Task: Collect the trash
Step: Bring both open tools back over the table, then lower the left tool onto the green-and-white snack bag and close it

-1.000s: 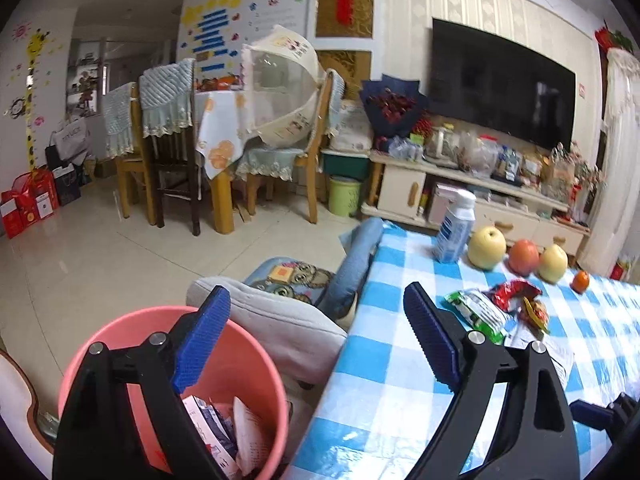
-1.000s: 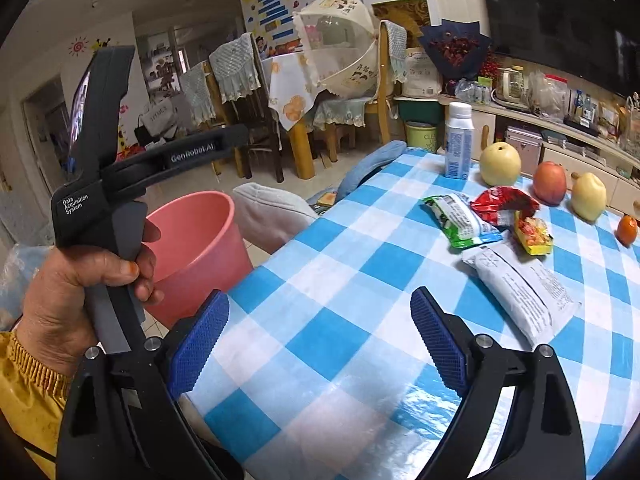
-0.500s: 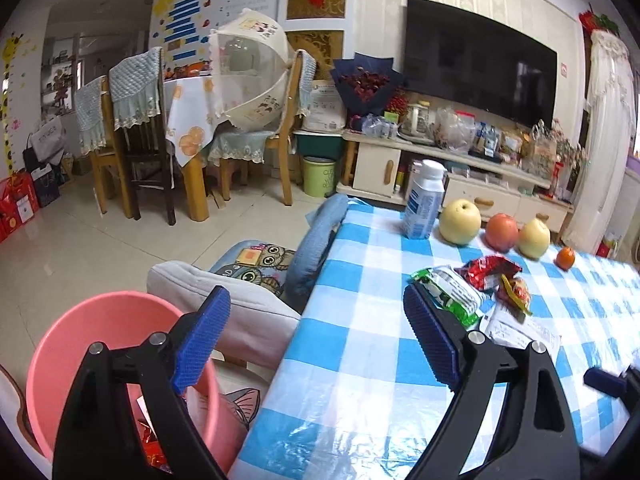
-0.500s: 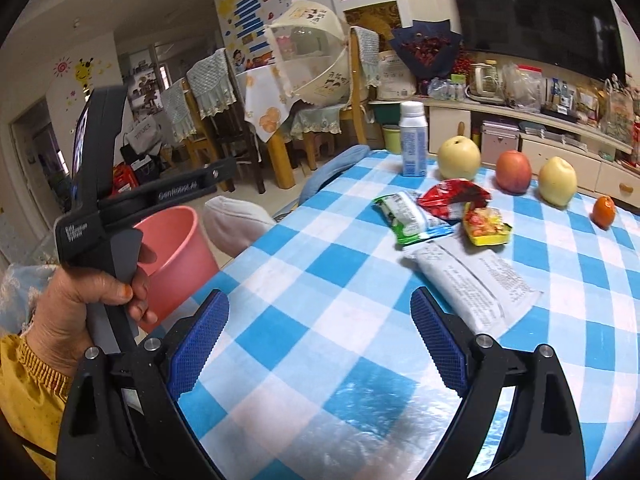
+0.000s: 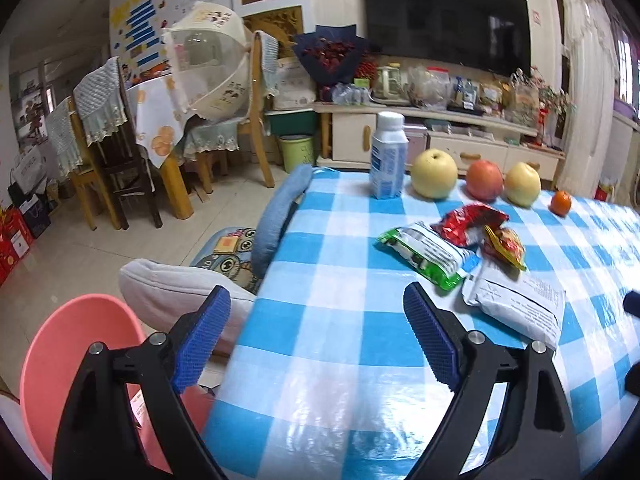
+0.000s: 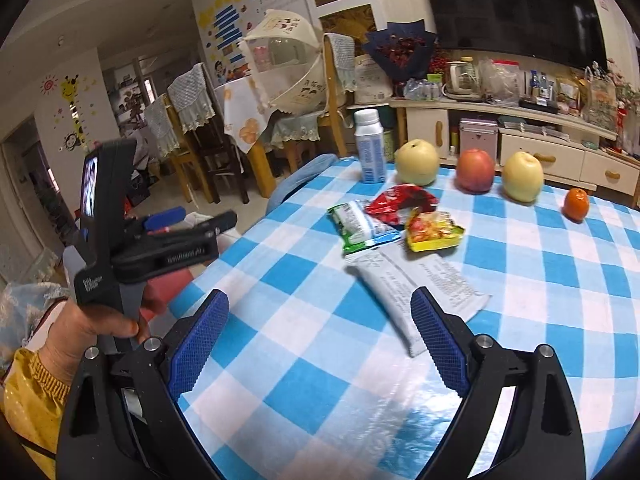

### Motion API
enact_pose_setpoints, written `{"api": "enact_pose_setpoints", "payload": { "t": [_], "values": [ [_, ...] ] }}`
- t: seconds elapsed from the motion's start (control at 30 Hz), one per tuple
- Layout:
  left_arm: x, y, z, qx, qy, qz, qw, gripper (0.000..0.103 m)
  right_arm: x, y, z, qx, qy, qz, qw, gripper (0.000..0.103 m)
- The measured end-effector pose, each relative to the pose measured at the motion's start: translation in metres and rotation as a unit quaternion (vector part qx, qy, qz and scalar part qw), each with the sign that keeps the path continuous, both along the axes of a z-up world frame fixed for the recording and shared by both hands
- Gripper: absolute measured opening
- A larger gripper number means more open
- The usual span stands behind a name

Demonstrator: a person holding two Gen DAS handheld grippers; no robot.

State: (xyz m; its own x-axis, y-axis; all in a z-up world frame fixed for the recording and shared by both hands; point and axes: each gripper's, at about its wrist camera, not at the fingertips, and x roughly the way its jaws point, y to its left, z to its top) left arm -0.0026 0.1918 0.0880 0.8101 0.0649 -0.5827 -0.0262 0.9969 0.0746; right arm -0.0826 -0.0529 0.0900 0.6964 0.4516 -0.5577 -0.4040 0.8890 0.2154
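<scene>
left wrist view: left gripper [image 5: 316, 336] with jaws spread wide and nothing between them, hanging over the near edge of the blue-and-white checked tablecloth [image 5: 332, 360]; pink bucket [image 5: 60, 360] on the floor at lower left, just beside the table, a slip of paper visible inside. trash lies grouped mid-table: green-and-white wrapper [image 5: 428, 254], red wrapper [image 5: 470, 224] touching it, yellow-and-red packet [image 5: 504, 246] just beside, and grey-white pouch [image 5: 516, 306] nearest the gripper. behind these stand a white bottle [image 5: 388, 156], two yellow pears [image 5: 434, 174], a red apple [image 5: 484, 180] and a small orange [image 5: 561, 202]. right wrist view: right gripper [image 6: 320, 332] likewise wide open and empty, above the cloth, with the near end of the grey-white pouch [image 6: 416, 284] close to its right pad; at left, a hand [image 6: 88, 332] in a yellow sleeve [image 6: 32, 396] grasps the handle of the other gripper
</scene>
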Motion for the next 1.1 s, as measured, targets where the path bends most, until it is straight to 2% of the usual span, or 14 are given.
{"api": "enact_pose_setpoints", "payload": {
  "t": [0.33, 0.47, 0.67, 0.83, 0.93, 1.0, 1.07, 1.1],
  "values": [
    [0.012, -0.028, -0.007, -0.011, 0.016, -0.024, 0.9995, 0.089, 0.017, -0.048, -0.001, -0.003, 0.018, -0.049, 0.999, 0.092],
    [0.026, -0.037, -0.009, -0.052, 0.028, -0.025, 0.998, 0.089, 0.024, -0.065, -0.003, -0.018, 0.022, -0.073, 0.997, 0.092],
    [0.069, -0.058, -0.006, -0.097, 0.03, -0.017, 0.9947, 0.089, 0.041, -0.087, -0.018, -0.024, 0.063, -0.085, 0.994, 0.092],
    [0.127, -0.086, 0.0, -0.126, 0.041, -0.01, 0.9911, 0.089, 0.045, -0.098, -0.024, -0.016, 0.085, -0.086, 0.993, 0.092],
    [0.163, -0.103, -0.008, -0.1, 0.066, 0.01, 0.9927, 0.086, 0.046, -0.1, -0.023, -0.015, 0.087, -0.082, 0.993, 0.092],
    [0.184, -0.111, -0.02, -0.088, 0.094, 0.02, 0.9915, 0.08, 0.046, -0.1, -0.023, -0.017, 0.087, -0.079, 0.993, 0.092],
    [0.195, -0.117, -0.031, -0.075, 0.12, 0.018, 0.9897, 0.077, 0.047, -0.099, -0.022, -0.021, 0.088, -0.075, 0.993, 0.092],
    [0.2, -0.123, -0.038, -0.056, 0.132, 0.017, 0.9895, 0.076, 0.047, -0.099, -0.022, -0.022, 0.088, -0.074, 0.993, 0.092]
  ]
}}
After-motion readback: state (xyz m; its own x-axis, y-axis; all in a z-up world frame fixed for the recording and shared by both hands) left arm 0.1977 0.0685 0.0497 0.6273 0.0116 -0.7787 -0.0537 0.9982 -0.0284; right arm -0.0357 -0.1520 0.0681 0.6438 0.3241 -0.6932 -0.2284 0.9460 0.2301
